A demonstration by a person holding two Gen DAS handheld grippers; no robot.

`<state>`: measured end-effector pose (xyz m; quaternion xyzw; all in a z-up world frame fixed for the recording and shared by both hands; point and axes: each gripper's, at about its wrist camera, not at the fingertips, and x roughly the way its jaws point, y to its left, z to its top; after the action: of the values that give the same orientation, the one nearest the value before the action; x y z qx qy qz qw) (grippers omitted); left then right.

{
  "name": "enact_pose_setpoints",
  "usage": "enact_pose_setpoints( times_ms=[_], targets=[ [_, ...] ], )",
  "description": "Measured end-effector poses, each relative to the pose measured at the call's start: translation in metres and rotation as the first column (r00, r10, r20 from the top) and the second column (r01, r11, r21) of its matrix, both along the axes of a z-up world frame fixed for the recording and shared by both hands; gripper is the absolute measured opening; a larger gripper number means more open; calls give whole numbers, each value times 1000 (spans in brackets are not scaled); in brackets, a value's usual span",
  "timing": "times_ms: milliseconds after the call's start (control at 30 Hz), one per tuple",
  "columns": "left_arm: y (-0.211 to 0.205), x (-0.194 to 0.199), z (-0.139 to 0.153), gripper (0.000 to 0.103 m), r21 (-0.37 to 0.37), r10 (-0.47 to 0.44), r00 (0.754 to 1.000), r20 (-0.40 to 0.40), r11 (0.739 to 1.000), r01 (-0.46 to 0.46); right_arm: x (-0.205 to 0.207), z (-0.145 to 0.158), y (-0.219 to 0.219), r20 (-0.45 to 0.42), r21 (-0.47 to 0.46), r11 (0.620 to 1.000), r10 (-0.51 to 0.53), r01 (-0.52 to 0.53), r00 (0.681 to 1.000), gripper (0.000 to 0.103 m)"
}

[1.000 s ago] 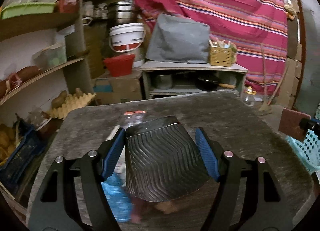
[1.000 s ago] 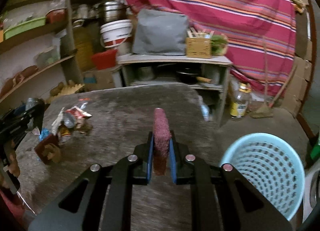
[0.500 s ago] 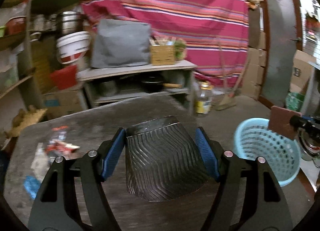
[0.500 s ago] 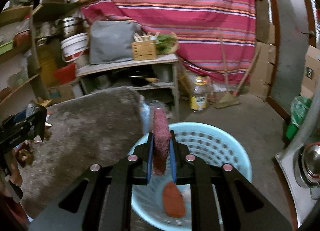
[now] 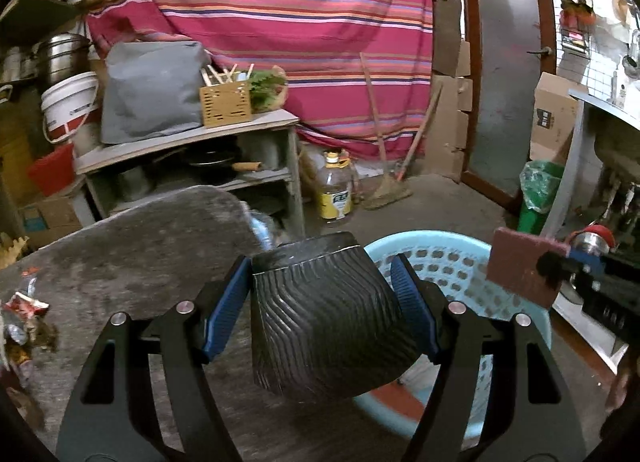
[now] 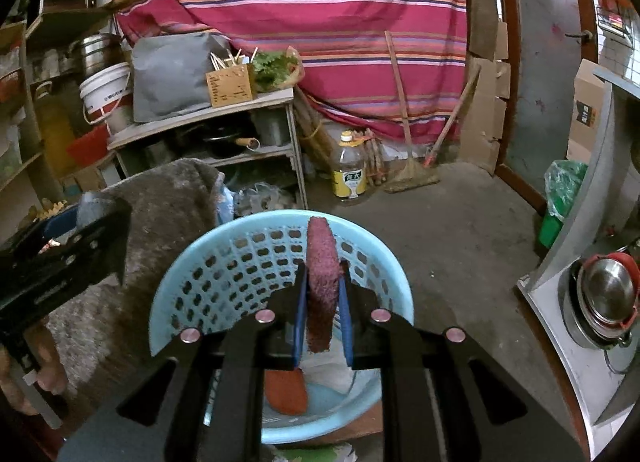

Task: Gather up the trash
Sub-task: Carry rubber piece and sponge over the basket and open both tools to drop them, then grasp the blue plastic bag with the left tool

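While each of the two grippers carries one piece of trash, the left gripper (image 5: 320,290) at the bottom centre of its view clamps a black ribbed cup (image 5: 320,326), wide and tapered, between its blue pads. The right gripper (image 6: 322,312), low in the middle of its frame, pinches one thin dark-red scouring pad (image 6: 320,282) edge-on. Just beyond sits one pale blue perforated basket (image 6: 200,274), an orange scrap (image 6: 286,392) on its bottom. Farther off, at centre, stands one yellow-labelled bottle (image 6: 350,170).
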<state>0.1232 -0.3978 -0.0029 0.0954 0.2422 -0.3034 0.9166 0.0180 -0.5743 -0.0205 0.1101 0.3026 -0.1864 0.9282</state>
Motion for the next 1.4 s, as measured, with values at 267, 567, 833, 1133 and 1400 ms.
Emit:
enact_pose_setpoints(
  times_ms=[267,567,833,1133,1400],
  targets=[
    [-29,-2,5,71,-8,-28,1000,-10,1000,28,2,1,-5,-3,3,1000,-11,11,1000,15],
    [-10,6,8,91,-9,34,999,-18,999,-35,5,-4,4,-20,-6,1000,-1,1,1000,15],
    [57,13,12,96,-18,151,989,-2,988,-151,18,-16,16,-38,7,1000,17,-16,999,15],
    [141,14,26,97,3,262,964,44,965,-262,33,-22,29,-50,-5,1000,-15,15,999,78],
    [227,17,43,97,-13,366,928,69,930,-366,46,-11,61,-38,-40,999,-33,31,999,91]
  ],
)
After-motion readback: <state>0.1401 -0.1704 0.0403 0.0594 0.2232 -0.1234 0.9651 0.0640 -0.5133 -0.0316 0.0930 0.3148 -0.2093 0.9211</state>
